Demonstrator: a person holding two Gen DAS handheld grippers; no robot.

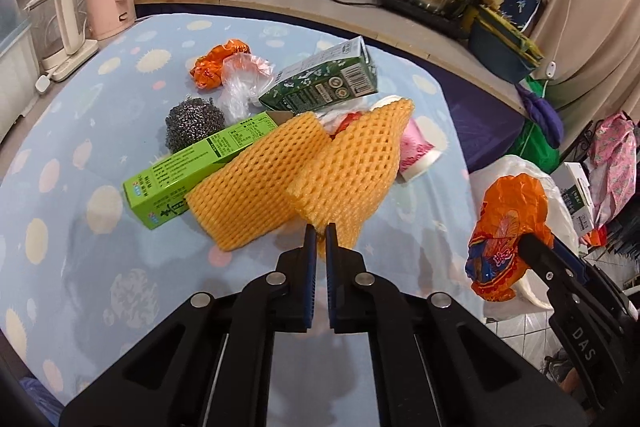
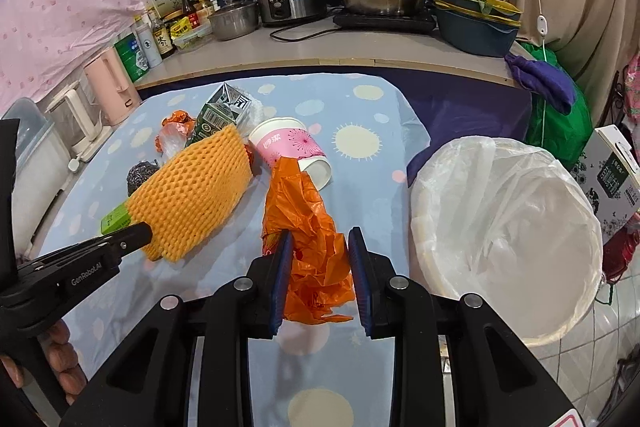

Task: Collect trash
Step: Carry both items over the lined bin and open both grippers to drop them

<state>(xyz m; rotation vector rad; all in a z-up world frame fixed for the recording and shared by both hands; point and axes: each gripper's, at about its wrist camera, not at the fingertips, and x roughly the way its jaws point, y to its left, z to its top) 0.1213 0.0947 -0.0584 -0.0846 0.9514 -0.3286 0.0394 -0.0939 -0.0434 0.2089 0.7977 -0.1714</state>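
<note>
Tongs of the left gripper [image 1: 320,233] are pinching nearly shut on the near corner of a yellow foam net [image 1: 348,171], whose long axis is running away from the camera toward the far right. Tongs of the right gripper [image 2: 318,247] are standing partly open, pressing on a crumpled orange plastic bag [image 2: 308,227] that is stretching away from the camera toward a pink paper cup [image 2: 290,147] lying on its side. Fingers [image 2: 60,355] are wrapping the left handle. Both grippers are angling downward over the spotted tablecloth [image 2: 360,115]. A lined bin [image 2: 504,227] is sitting just right of the table.
</note>
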